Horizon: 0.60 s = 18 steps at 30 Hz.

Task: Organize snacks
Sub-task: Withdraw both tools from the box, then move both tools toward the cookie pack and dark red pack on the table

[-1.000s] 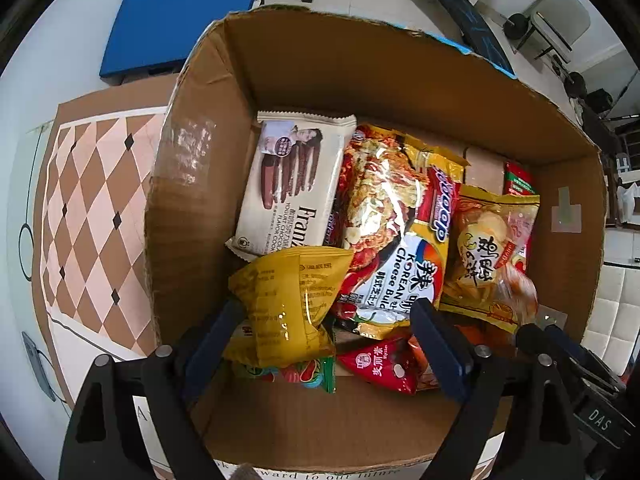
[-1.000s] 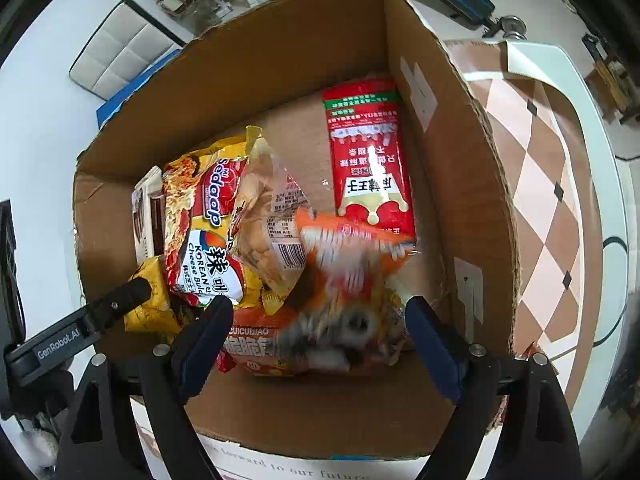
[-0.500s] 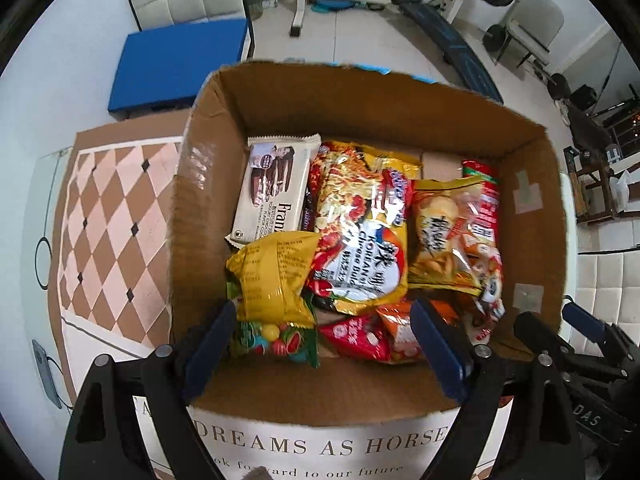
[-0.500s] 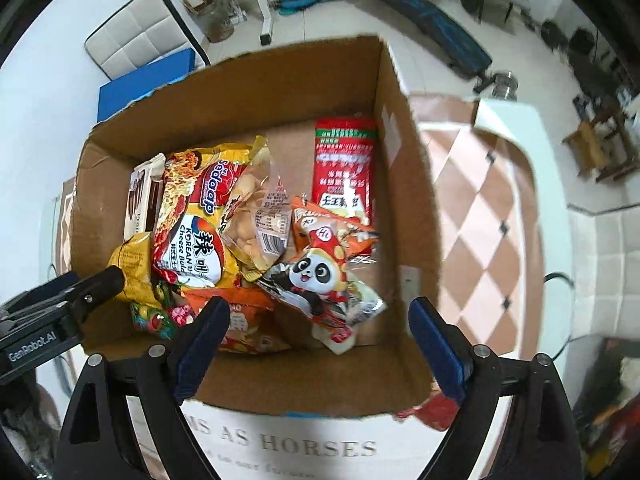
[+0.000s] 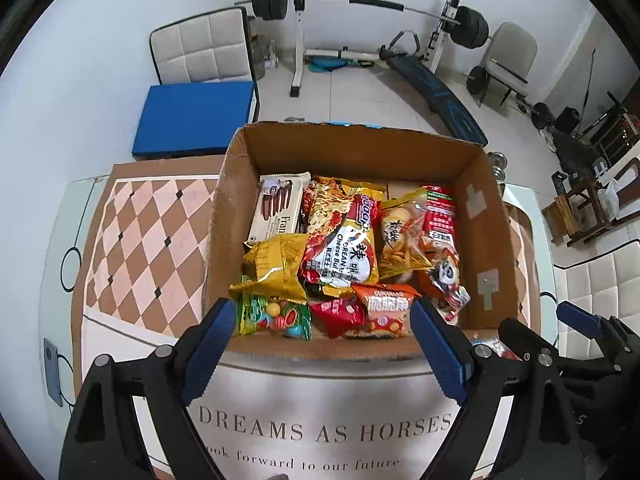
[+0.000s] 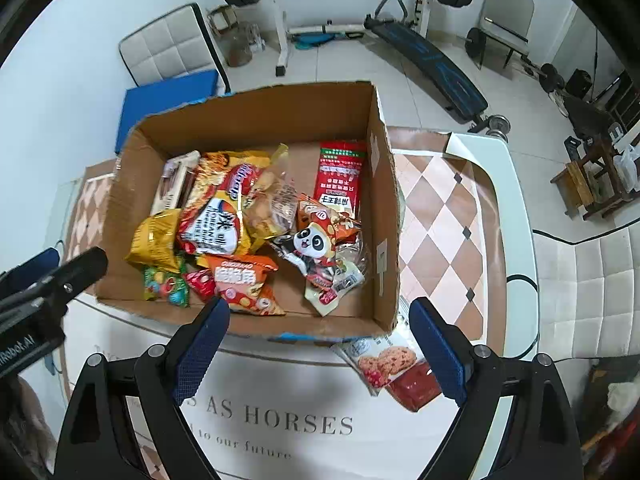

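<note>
Snacks filled the cardboard box (image 5: 484, 240) on the tabletop (image 6: 440, 208): a cream biscuit pack (image 5: 280, 208) against its left wall, a yellow packet (image 5: 280, 266) over a green candy bag (image 5: 276, 316), the big noodle bag (image 5: 344, 244) in the middle, and a red sachet (image 6: 340, 176) toward the right wall. A second before, both my cameras sat low inside the box and the orange panda bag (image 6: 316, 240) was a blur between the right fingers; now it lay at rest among the others, touching the red sachet's lower end. I had both grippers raised clear above the near rim, so the whole box and the gym gear behind showed. My left gripper (image 5: 320, 344) stood with its fingers wide apart and nothing between them, as before. My right gripper (image 6: 320, 344) also had its fingers apart and empty. A cookie pack (image 6: 384, 360) lay on the tabletop just outside the box's near right corner, over a red packet (image 6: 416, 388).
</note>
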{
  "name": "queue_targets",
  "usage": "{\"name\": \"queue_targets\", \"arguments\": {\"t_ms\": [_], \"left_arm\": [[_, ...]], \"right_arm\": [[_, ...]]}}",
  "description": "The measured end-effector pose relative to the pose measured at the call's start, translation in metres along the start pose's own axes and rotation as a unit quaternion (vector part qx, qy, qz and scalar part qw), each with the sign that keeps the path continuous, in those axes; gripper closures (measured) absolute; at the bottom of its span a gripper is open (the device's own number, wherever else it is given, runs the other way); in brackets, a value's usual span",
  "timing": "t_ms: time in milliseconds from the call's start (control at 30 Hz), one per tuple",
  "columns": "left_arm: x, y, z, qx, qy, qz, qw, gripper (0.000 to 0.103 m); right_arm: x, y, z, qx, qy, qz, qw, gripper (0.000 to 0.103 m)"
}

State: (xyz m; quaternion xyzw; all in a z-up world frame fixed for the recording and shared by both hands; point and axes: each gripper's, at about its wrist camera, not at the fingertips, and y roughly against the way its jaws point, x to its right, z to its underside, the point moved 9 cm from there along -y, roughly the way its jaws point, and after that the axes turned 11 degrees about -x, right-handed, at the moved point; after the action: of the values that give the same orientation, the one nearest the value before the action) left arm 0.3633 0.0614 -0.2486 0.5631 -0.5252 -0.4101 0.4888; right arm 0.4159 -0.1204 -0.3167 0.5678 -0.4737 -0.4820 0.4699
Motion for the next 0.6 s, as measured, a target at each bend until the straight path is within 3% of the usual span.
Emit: {"name": "queue_targets", "arguments": {"t_ms": [333,433,500,600], "left_arm": [[0.011,0.038,0.031,0.043,-0.008,0.000,0.9990,0.014],[0.017,0.041,0.039,0.044,-0.005,0.005,0.9990,0.014],[0.023,0.039,0.045,0.045,-0.003,0.000,0.9990,0.014],[0.037,0.024,0.055,0.042,-0.017,-0.025,0.9987,0.014]], "right_arm": [[0.001,0.047,0.034,0.038,-0.002,-0.025,0.999,0.009],[0.005,0.052,0.044,0.036,-0.013,-0.049,0.998,0.009],[0.019,0.048,0.052,0.025,-0.043,-0.083,0.995,0.009],[0.062,0.026,0.067,0.001,-0.110,-0.097,0.989,0.009]]}}
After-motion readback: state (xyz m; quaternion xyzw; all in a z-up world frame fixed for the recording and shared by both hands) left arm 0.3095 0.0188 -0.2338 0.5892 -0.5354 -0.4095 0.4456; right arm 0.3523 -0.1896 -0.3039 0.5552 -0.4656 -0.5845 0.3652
